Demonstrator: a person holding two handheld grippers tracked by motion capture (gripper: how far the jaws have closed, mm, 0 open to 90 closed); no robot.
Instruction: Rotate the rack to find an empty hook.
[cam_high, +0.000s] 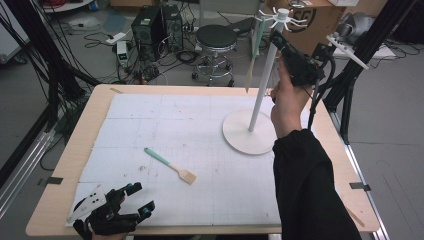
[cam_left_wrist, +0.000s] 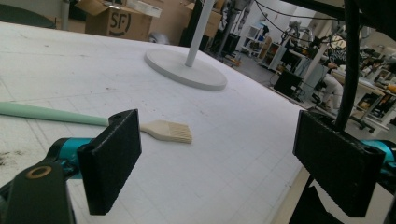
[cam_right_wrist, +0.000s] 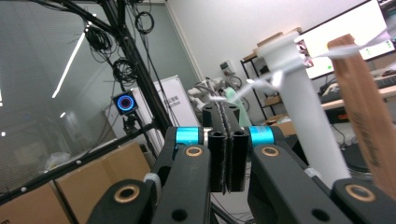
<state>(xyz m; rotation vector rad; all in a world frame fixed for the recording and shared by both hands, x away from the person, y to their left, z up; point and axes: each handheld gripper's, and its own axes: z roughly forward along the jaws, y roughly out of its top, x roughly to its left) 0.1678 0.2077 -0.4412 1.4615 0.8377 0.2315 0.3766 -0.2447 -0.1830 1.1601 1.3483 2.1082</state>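
Hanging from the rack (cam_high: 263, 85), one wooden utensil (cam_high: 250, 75) is done; the brush (cam_high: 170, 165), at the wide left gripper's (cam_high: 136, 199) one o'clock, remains, right gripper (cam_high: 278, 38) shut empty.

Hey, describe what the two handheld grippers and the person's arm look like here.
Both grippers are black. The left gripper has teal collars behind ribbed black pads and a grey three-cornered plate on top. The right gripper has the same teal collars, brass-ringed pivots and a black cable trailing down. The right arm wears a black sleeve.
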